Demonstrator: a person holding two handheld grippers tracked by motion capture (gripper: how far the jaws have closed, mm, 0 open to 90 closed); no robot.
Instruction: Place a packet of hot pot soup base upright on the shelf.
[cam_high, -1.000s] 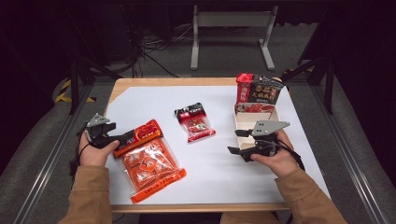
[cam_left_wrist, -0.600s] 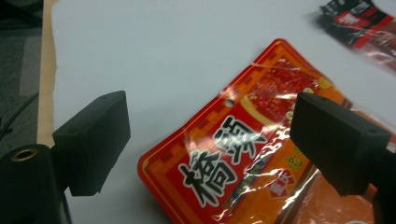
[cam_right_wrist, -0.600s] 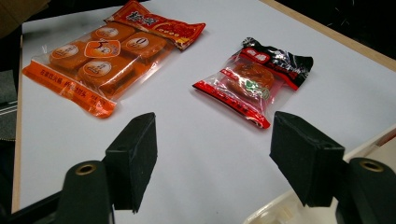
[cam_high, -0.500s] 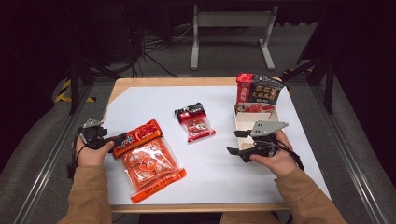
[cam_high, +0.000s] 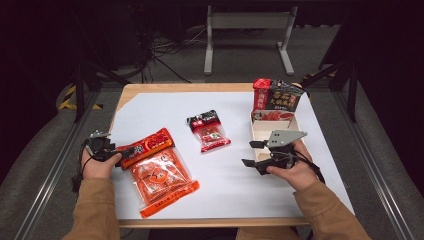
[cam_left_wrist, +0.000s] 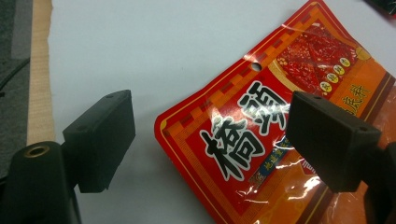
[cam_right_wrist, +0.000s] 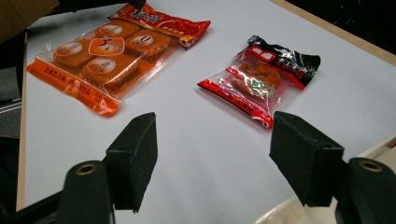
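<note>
- The table (cam_high: 165, 90) has a wooden rim and a white sheet (cam_high: 235, 175) over its top; everything below is placed against that sheet.
- The clear orange bag of round cakes (cam_high: 159, 179) lies flat near the sheet's front-left corner; in the right gripper view the bag (cam_right_wrist: 95, 56) shows four cakes inside.
- The open cardboard box (cam_high: 272, 120) sits at the sheet's right side, with upright red and dark packets (cam_high: 276, 97) at its far end.
- The red sauce packet (cam_high: 145, 146) lies at the sheet's left edge, its near side overlapping the far end of the orange bag. In the left gripper view the red packet (cam_left_wrist: 280, 126) carries large white characters and has a punched hole near its top edge.
- The small red-and-black snack packet (cam_high: 209, 130) lies about mid-sheet, well apart from the others; the right gripper view shows it (cam_right_wrist: 259, 77) too.
- The left gripper (cam_high: 114, 152) is at the sheet's left edge, jaws wide apart and holding nothing, straddling the corner of the red sauce packet (cam_left_wrist: 205, 140).
- The right gripper (cam_high: 248, 153) hovers just beside the box, over the sheet's right half, jaws wide and empty (cam_right_wrist: 212, 163).
</note>
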